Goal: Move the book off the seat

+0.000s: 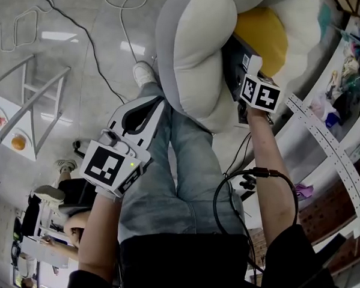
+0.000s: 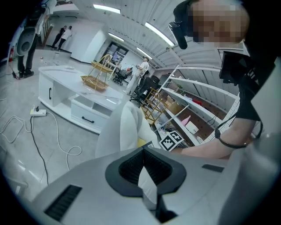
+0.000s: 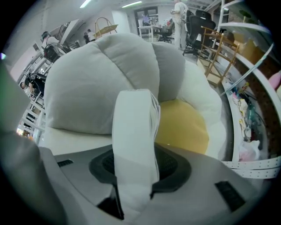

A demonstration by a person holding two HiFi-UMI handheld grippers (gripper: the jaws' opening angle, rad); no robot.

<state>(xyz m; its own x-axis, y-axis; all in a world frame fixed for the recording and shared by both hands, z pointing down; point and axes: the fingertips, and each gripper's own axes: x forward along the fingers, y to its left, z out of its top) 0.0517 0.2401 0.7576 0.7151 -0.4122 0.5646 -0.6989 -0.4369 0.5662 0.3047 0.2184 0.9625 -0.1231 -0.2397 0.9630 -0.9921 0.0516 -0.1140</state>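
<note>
Large hall: glossy grey tile floor [image 1: 92, 67], white cabinet [image 2: 66, 94], shelf racks [image 2: 197, 110], corded power strip [image 2: 37, 112]. Petal-cushion seat [image 3: 88, 83] with yellow centre [image 3: 184, 127]. Right gripper [image 3: 136, 165]: clamped on white book [image 3: 134, 132], upright on edge before the cushions, over the centre. Contact between book and seat not determinable. Left gripper [image 2: 145, 169]: pressed together, empty, well apart from seat.

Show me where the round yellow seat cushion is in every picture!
Head view: upper right, round yellow seat cushion between the puffy white chair petals.
Left gripper view: just a small yellow sliver at centre, beside the petals.
Right gripper view: right of centre, behind the white book in the jaws.
Shared landmark: the puffy white chair petals.
</note>
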